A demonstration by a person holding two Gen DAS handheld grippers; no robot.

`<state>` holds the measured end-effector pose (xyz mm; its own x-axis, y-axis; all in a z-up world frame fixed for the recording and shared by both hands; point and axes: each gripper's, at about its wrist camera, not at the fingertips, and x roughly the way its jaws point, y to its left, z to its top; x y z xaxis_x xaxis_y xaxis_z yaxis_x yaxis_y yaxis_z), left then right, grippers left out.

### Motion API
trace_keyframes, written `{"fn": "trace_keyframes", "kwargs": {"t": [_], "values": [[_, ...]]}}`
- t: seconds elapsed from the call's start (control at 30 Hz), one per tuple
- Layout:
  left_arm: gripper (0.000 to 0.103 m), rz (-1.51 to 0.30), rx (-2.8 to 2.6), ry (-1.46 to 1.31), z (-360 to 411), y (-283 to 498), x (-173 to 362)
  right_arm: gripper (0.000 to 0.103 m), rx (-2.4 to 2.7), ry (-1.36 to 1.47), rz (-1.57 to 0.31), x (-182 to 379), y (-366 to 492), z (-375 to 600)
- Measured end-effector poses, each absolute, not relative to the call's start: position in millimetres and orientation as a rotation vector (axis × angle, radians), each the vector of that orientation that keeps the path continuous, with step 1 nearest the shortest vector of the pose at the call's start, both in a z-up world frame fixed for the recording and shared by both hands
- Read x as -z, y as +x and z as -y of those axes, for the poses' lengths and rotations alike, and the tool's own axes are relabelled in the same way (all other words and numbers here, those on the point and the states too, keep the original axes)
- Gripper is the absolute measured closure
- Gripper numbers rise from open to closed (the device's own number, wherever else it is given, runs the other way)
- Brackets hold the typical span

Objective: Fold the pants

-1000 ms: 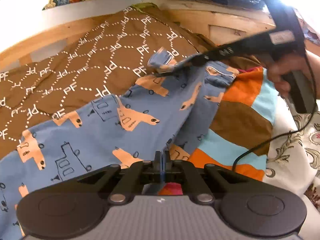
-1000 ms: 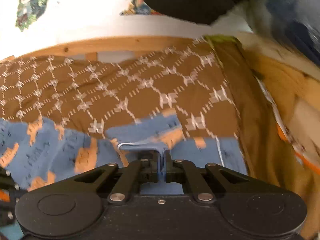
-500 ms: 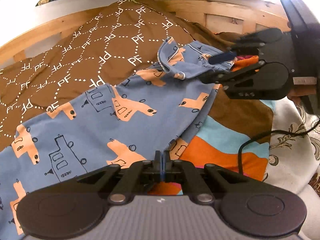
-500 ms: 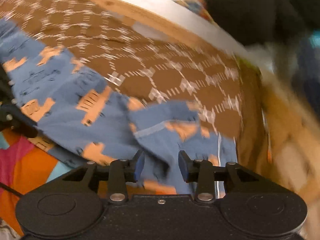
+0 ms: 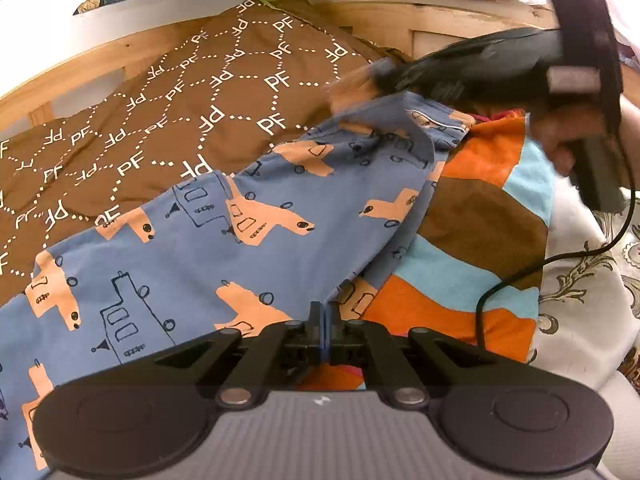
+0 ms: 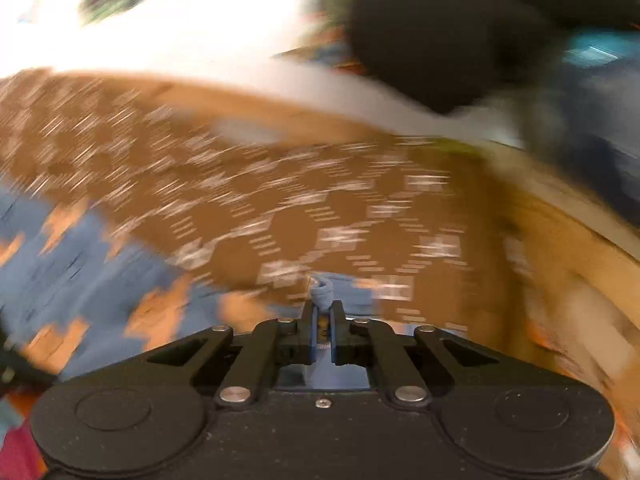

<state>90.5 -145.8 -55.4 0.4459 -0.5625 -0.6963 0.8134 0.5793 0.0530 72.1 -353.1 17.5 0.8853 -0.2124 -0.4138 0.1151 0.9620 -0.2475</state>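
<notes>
Blue cotton pants (image 5: 248,240) printed with orange animals and outlined trucks lie spread and creased across a brown quilted bedspread (image 5: 192,92) lettered "PF", one edge overlapping a cloth of orange, turquoise and brown patches (image 5: 480,216). Nearest, the left gripper (image 5: 323,316) has its black fingers pressed together on the fabric's edge. Farther off, the right gripper (image 6: 323,312) pinches a small bunched fold of pants; beyond stands a wooden bed frame (image 5: 448,12).

Blue animal-print pants (image 5: 256,236) spread flat, far corner lifted.
</notes>
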Motion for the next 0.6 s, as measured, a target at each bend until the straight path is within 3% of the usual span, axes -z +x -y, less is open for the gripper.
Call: {"fn": "trace_keyframes", "kwargs": {"t": [0.2,0.3,0.47,0.6], "values": [[0.103,-0.674,0.887,0.437,147.3,88.2,55.4,0.097,0.426,0.093,-0.594,-0.3,59.7,430.2],[0.103,-0.666,0.889,0.463,148.7,85.9,56.2,0.094,0.42,0.085,-0.62,9.2,58.5,429.7],[0.103,-0.678,0.889,0.456,147.8,86.9,57.0,0.066,0.384,-0.011,-0.575,-3.5,59.5,421.8],[0.103,-0.683,0.888,0.457,148.5,86.9,58.2,0.054,0.324,-0.128,-0.551,-22.9,72.0,422.5]]}}
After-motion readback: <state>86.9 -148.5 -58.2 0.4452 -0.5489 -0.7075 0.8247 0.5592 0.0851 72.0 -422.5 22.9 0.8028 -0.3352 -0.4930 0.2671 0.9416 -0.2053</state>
